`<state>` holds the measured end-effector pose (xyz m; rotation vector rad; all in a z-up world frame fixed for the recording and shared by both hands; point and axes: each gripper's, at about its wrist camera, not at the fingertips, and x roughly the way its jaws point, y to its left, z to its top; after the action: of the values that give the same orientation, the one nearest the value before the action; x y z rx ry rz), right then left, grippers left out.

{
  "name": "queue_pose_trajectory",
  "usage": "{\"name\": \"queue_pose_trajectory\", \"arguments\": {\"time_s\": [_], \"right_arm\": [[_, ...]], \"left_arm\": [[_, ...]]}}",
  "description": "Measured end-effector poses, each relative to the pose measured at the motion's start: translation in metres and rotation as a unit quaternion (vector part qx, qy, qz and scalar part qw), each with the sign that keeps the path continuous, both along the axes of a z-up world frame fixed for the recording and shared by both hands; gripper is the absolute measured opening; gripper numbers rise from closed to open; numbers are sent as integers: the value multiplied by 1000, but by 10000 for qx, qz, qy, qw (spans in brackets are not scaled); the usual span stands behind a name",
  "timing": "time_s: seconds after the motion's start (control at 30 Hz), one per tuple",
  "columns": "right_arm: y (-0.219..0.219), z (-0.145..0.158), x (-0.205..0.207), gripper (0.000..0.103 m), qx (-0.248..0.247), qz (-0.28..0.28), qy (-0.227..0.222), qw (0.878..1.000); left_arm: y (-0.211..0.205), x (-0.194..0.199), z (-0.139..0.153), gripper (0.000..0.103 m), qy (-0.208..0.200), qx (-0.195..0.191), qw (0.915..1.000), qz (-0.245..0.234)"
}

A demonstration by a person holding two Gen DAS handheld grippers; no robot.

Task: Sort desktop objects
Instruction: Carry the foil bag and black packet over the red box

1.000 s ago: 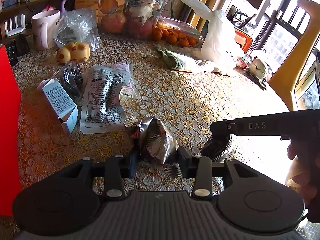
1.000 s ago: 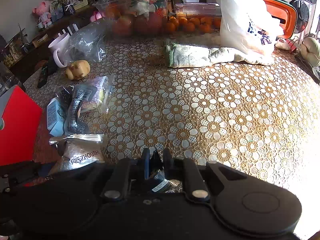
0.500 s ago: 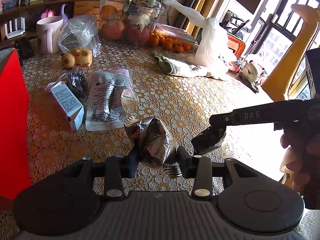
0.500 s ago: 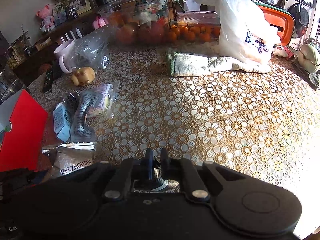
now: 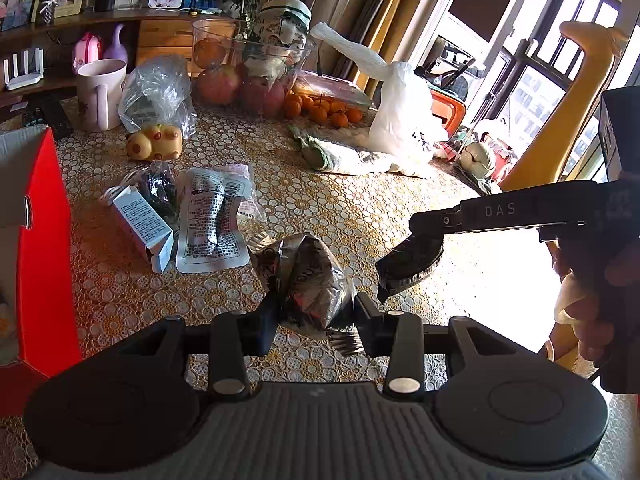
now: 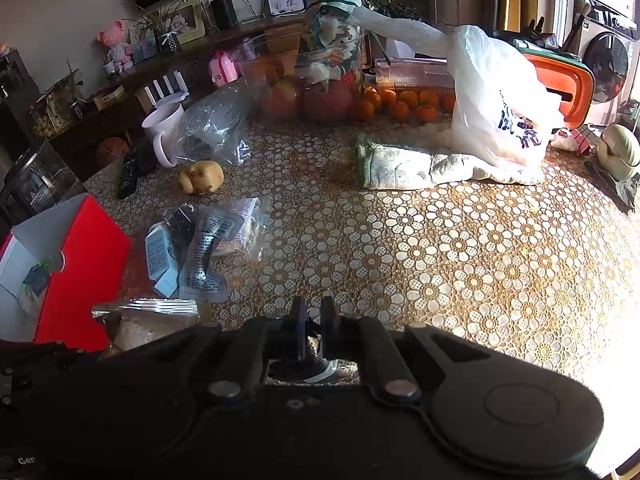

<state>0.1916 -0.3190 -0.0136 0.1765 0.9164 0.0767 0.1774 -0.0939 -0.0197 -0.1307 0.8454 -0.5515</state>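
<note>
Above the table [image 5: 360, 216], each hand-held gripper clamps one thing: left [image 5: 316, 316] a foil packet [image 5: 308, 276], right [image 6: 311, 330] a dark packet [image 5: 408, 264].

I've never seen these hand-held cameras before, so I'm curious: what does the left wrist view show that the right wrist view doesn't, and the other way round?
Only the left wrist view: the left gripper clamped on a crumpled silver foil snack bag, the right gripper's side with a dark flat packet hanging from it, and a tall yellow giraffe figure.

Only the right wrist view: a washing machine and a pink teddy bear.

Both: the red cardboard box, white plastic bag, oranges, floral tablecloth.
</note>
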Motion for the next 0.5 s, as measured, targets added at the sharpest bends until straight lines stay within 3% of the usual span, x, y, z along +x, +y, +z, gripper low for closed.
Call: {"name": "queue_pose_trajectory", "arguments": {"time_s": [0.5], "right_arm": [[57,56,-21,7,-296,887,-337,9950]], "left_arm": [[65,-28,49,39,-252,-319,9991,141]]}}
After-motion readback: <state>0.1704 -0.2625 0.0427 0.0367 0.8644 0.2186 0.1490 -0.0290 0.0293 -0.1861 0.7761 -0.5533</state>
